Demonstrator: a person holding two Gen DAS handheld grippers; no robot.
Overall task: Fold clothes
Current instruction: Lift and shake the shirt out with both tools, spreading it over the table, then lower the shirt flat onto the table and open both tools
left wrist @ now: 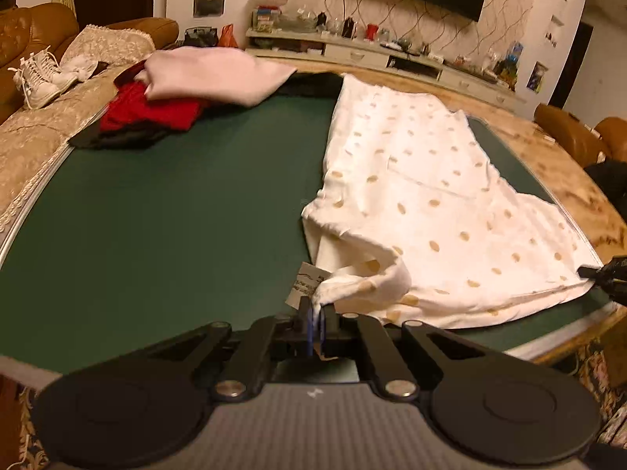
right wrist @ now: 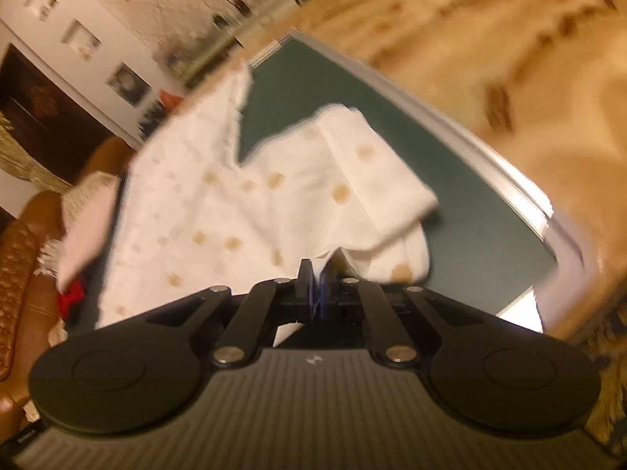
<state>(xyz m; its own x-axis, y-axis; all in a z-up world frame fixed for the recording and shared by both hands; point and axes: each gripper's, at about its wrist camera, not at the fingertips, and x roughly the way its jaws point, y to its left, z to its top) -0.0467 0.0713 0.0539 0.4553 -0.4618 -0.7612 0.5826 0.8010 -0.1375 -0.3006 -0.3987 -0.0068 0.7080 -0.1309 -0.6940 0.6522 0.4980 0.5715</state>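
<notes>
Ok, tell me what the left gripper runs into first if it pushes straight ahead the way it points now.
Probably the white dotted garment itself: the left gripper is shut on its near corner, with the paper tag just ahead. Beyond lies bare green tabletop; depth is hard to judge.

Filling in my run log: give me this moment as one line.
task: fold clothes | left gripper: shut on spotted white garment | right gripper: shut on same garment | garment on green table
</notes>
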